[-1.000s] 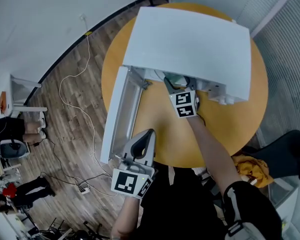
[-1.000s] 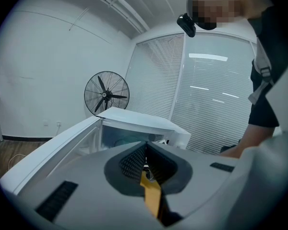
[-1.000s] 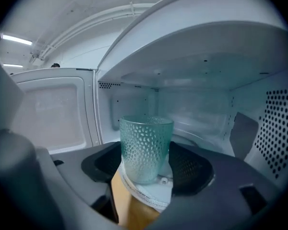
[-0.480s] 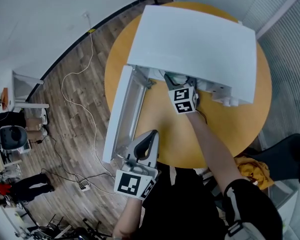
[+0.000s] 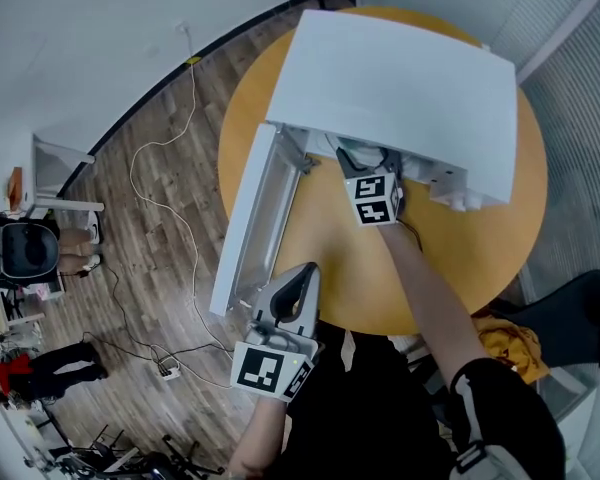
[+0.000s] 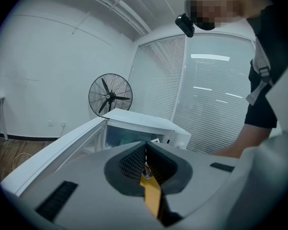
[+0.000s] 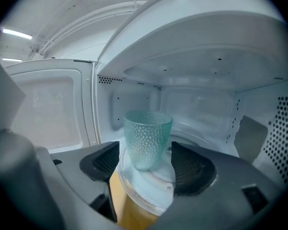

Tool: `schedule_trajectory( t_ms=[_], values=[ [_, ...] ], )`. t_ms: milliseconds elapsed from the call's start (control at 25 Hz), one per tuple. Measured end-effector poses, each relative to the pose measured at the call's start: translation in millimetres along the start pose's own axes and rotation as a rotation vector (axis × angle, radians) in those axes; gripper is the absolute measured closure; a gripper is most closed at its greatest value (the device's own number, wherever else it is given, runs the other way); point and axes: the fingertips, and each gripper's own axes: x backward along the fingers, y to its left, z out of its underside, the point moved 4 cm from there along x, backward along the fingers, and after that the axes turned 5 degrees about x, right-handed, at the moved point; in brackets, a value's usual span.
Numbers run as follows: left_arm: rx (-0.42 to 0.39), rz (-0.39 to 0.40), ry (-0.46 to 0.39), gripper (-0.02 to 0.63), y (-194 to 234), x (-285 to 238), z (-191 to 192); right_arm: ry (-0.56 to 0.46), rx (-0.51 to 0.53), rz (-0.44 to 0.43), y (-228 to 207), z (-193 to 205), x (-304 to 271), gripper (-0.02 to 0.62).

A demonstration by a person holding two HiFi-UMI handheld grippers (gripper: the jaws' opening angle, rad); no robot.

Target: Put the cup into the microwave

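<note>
While the jaws of the right gripper (image 7: 149, 163) are opening around the cup (image 7: 147, 138) standing on the turntable (image 7: 151, 188) inside the microwave (image 5: 400, 78) at 12 o'clock, the left gripper (image 5: 292, 293) sits closed and empty around 7.

microwave (image 5: 400, 88): white, on your round orange table (image 5: 340, 268), door (image 5: 250, 218) swung open leftward | your right claw (image 5: 360, 156): reaching into its open front, jaws opening, tips hidden under the top | your left claw (image 5: 302, 273): over the table edge, beside the door's end

support: round orange table (image 5: 330, 258) | on it: white microwave (image 5: 400, 88), door open
</note>
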Motion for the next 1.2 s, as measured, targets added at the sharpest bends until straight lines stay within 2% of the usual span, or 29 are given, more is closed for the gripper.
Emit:
schedule_trajectory(
  t_ms=[320,520,1200],
  values=[
    [-0.005,0.034,-0.027,0.609,2.2,19.6,-1.0,0.003,-0.011,0.036,5.1,-2.3,41.4,0.276],
    [-0.021,0.092,-0.042,0.609,0.1,41.9,-1.0,0.002,-0.004,0.082,17.0,-3.6,82.0,0.305],
    [-0.063,0.280,-0.081,0.609,-5.0,165.3,20.2,-0.014,-0.023,0.171,127.9,-26.7,270.3,0.466]
  ],
)
